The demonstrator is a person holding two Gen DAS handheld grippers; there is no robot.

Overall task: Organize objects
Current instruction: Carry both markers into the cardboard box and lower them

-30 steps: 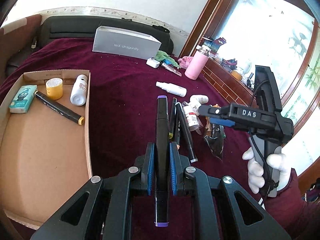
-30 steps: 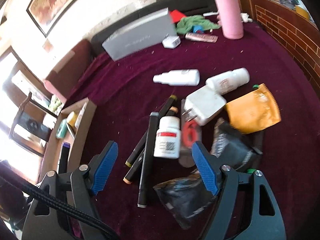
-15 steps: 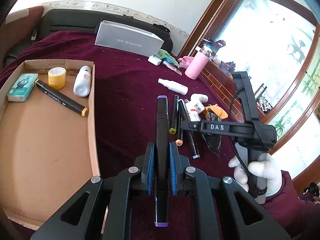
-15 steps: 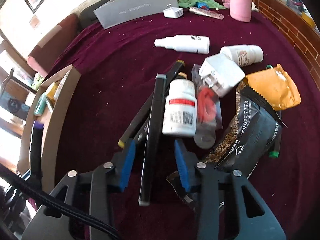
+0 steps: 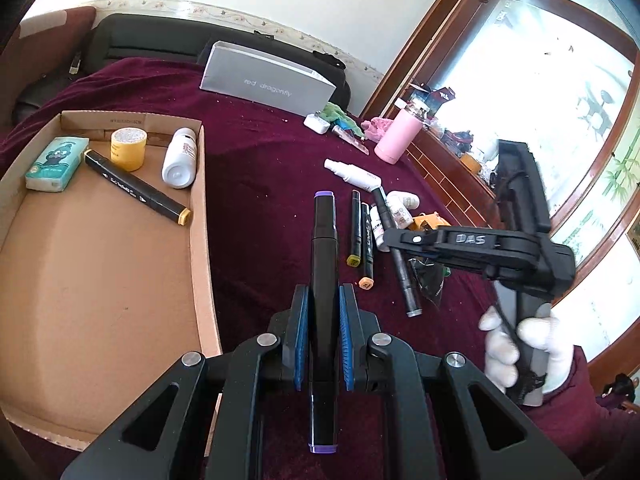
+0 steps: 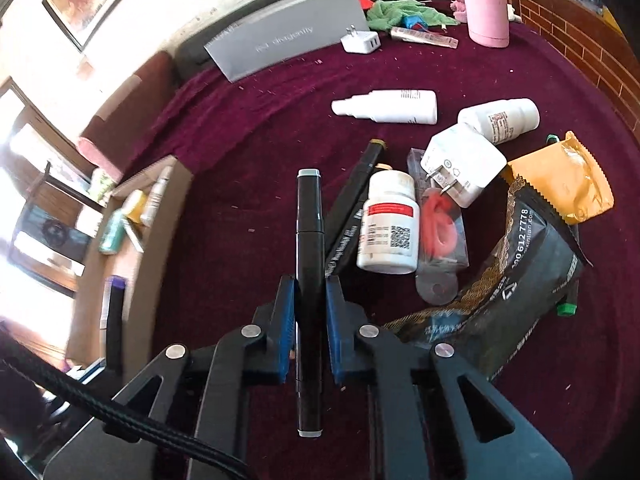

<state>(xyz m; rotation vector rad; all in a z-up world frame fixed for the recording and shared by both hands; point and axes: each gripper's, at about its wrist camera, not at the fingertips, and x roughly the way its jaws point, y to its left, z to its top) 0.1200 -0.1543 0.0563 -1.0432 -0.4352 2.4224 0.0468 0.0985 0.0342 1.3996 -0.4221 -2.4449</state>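
Your left gripper (image 5: 323,344) pinched a black purple-capped marker (image 5: 323,240), fingers tight on its barrel, your right gripper (image 6: 310,324) likewise pinched a black grey-capped marker (image 6: 309,216), brown cardboard tray (image 5: 200,240) alongside.

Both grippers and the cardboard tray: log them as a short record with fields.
left gripper: shut on purple-capped marker
right gripper: shut on grey-capped marker
cardboard tray: holds tissue pack, yellow tape roll, white bottle, yellow-capped marker
left on cloth: two markers, pill bottle, spray bottle, charger, snack bags
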